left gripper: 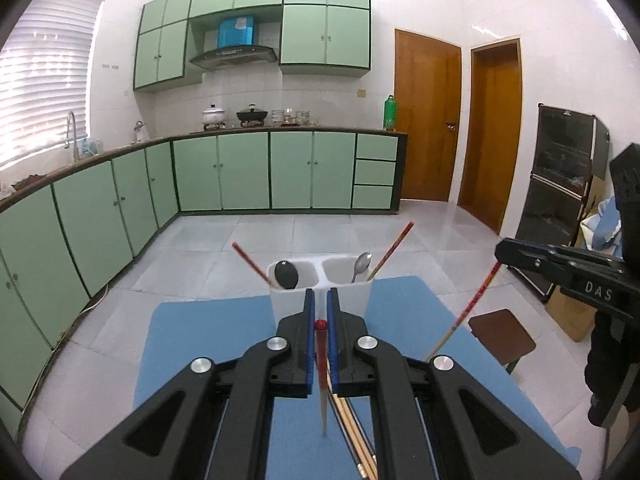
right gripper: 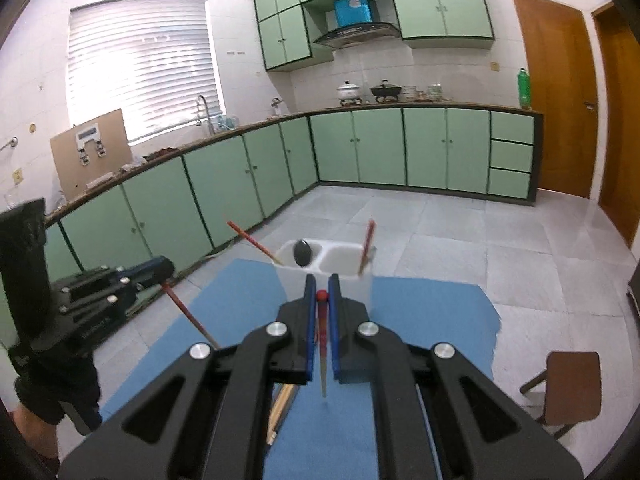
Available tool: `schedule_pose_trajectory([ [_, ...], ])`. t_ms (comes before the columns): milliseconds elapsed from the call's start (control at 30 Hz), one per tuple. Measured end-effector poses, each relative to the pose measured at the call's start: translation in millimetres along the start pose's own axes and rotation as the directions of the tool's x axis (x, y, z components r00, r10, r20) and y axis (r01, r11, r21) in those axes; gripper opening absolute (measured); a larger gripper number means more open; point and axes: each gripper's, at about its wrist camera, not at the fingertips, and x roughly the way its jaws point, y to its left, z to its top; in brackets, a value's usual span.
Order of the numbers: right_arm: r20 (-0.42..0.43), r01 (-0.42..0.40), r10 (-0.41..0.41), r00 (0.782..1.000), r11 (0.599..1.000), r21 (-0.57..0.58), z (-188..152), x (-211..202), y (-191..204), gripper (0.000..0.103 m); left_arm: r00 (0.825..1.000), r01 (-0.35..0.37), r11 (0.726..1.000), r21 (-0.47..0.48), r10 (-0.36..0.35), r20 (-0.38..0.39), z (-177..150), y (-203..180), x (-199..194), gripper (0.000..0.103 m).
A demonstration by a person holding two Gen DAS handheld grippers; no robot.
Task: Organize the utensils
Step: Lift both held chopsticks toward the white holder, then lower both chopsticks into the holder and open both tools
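A white two-compartment holder (left gripper: 320, 292) stands at the far end of a blue mat (left gripper: 208, 332). Its left compartment holds a black spoon (left gripper: 286, 275) and a red chopstick (left gripper: 250, 262). The right one holds a metal spoon (left gripper: 362, 266) and another red chopstick (left gripper: 394, 248). My left gripper (left gripper: 320, 295) is shut on a red chopstick (left gripper: 321, 344), raised above the mat just short of the holder. My right gripper (right gripper: 321, 280) is shut on its own red chopstick (right gripper: 322, 336), likewise lifted in front of the holder (right gripper: 360, 284). Several loose chopsticks (left gripper: 354, 428) lie on the mat below.
Each gripper shows in the other's view: the right (left gripper: 560, 264) to the right, the left (right gripper: 120, 280) to the left, both beside the mat. A brown stool (right gripper: 572, 384) stands right of the table. Green kitchen cabinets (left gripper: 240, 168) line the far walls across a tiled floor.
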Motion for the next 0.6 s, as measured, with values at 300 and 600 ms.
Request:
schedule_pose_trajectory([
  [300, 0.091, -0.026, 0.031, 0.995, 0.998, -0.052, 68, 5, 1, 0.005, 0.996, 0.022, 1.000, 0.016, -0.024, 0.090, 53, 2, 8, 0.006],
  [600, 0.187, 0.025, -0.012, 0.982, 0.997, -0.069, 137, 31, -12, 0.005, 0.970, -0.005, 1.000, 0.030, -0.003, 0.242, 135, 4, 34, 0.006],
])
